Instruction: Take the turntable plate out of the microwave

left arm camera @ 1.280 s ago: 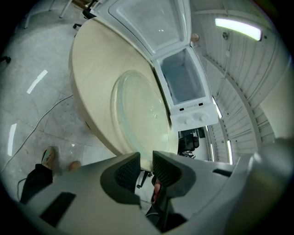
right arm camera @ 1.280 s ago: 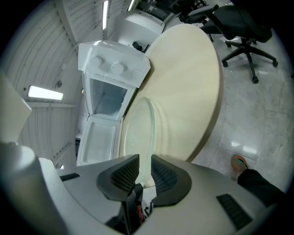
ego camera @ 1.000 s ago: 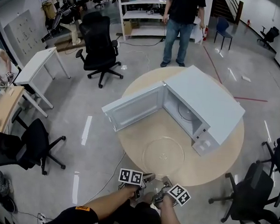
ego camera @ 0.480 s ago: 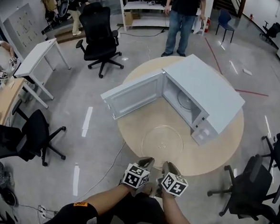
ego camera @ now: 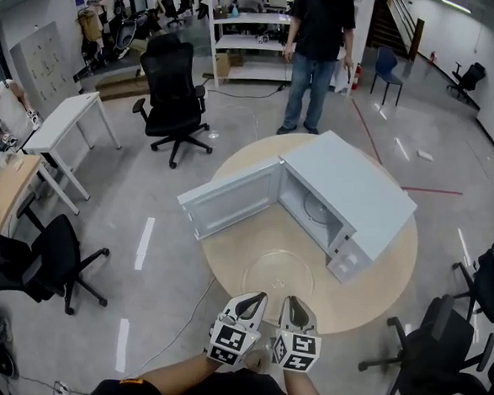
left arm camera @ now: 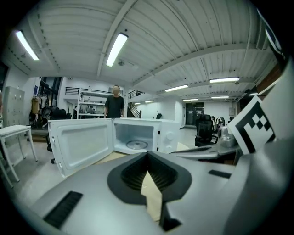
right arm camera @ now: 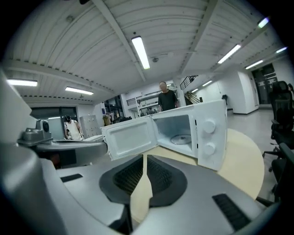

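Observation:
The clear glass turntable plate (ego camera: 279,275) lies flat on the round wooden table (ego camera: 389,270), in front of the white microwave (ego camera: 357,192). The microwave's door (ego camera: 230,198) stands wide open, and a round ring (left arm camera: 137,144) shows on the cavity floor. My left gripper (ego camera: 258,297) and right gripper (ego camera: 293,301) hover side by side at the table's near edge, just short of the plate and apart from it. The left gripper's (left arm camera: 148,156) jaws have just been closing and meet with nothing between them. The right gripper's (right arm camera: 144,158) jaws also stand together, empty.
A person (ego camera: 319,54) stands beyond the table near white shelves. Black office chairs stand at the back left (ego camera: 174,90), near left (ego camera: 31,262) and near right (ego camera: 439,349). A white desk (ego camera: 62,120) is at the left.
Both grippers have risen from below the table's edge and rolled, so their marker cubes now face the head camera. The plate has stayed in its place on the table.

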`<action>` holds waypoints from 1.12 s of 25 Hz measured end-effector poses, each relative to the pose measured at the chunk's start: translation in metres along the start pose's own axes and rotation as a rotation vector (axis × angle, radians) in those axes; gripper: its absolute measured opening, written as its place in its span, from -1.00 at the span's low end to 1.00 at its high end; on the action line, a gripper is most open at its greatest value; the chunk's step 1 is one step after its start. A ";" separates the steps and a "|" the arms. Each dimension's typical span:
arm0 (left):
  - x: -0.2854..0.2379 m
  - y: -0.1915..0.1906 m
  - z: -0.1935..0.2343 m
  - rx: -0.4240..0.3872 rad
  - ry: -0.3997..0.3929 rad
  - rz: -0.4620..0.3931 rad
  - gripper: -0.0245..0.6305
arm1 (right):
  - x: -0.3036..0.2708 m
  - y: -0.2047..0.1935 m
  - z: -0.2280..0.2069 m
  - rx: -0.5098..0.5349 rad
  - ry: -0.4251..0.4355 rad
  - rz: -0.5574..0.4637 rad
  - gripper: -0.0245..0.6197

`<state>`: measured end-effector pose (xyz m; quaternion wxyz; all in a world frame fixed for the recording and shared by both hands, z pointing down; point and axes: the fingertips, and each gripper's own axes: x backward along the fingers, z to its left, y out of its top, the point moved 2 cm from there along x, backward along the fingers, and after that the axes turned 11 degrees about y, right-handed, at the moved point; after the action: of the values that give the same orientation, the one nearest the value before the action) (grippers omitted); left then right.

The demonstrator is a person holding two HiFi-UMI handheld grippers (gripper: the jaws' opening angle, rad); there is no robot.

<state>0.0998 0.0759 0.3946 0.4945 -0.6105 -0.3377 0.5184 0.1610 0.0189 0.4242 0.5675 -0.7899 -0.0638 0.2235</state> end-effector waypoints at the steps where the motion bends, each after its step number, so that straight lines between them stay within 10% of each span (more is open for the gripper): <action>1: 0.006 0.009 0.001 0.003 0.003 -0.027 -0.78 | 0.002 0.008 0.005 0.019 0.005 -0.019 -0.80; 10: 0.063 0.039 0.015 0.031 0.036 -0.137 -0.78 | 0.026 0.048 0.065 0.108 0.063 -0.139 -0.83; 28: 0.240 0.010 0.010 0.045 0.021 -0.180 -0.78 | 0.145 0.001 0.198 0.166 0.031 -0.133 -0.87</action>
<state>0.1459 0.2978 0.3135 0.5561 -0.5719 -0.3742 0.4729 0.2057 0.2414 0.3320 0.6455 -0.7376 -0.0884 0.1774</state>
